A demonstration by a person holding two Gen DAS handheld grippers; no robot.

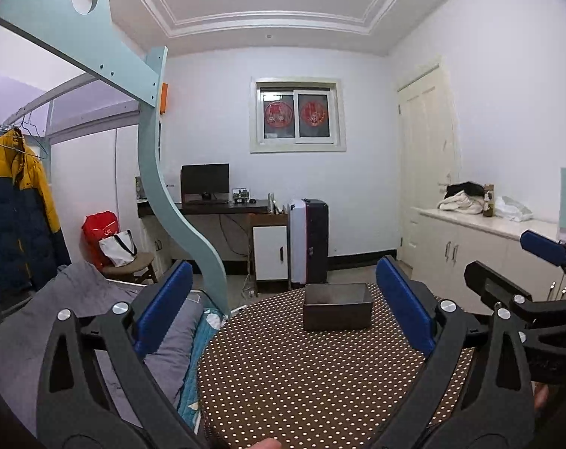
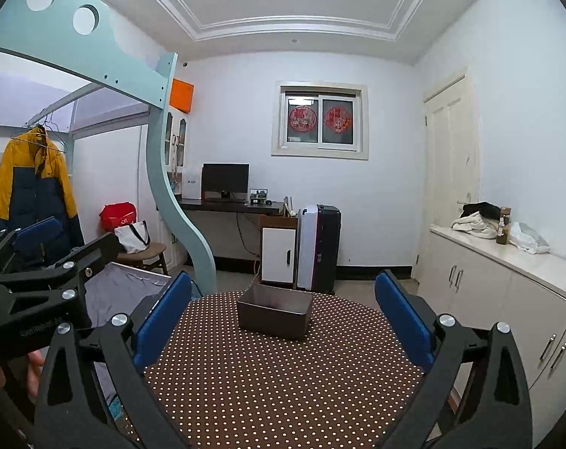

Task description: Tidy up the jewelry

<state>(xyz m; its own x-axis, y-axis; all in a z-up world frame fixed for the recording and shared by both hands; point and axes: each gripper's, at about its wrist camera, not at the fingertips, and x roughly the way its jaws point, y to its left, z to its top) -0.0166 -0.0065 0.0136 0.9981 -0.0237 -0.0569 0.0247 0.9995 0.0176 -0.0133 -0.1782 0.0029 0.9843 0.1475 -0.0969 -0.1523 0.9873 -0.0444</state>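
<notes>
A dark box (image 1: 337,307) sits on the round table (image 1: 301,381) with the brown cloth and white dots, toward the far side of it. That box looks like the place for the jewelry. No jewelry shows on the table in either view, and what is in the box is too hard to see from here. The left gripper (image 1: 283,314) hangs over the near side of the table, in front of the box, with its blue fingers wide apart and nothing between them. The right gripper (image 2: 283,318) is in front of the box too, just beside the left one, and its fingers are also wide apart and hold nothing. Here is what could go wrong. The box looks light and sits close to the far edge of the table, so a bump from a finger could push it off the table. The two grippers are very close to each other, so if both go to the box together they could knock into each other. Jewelry is small and slippery, so a pinch that is a bit off could make a piece slide away or drop on the floor beyond the box. A chain could also get caught on the cloth under the box.
</notes>
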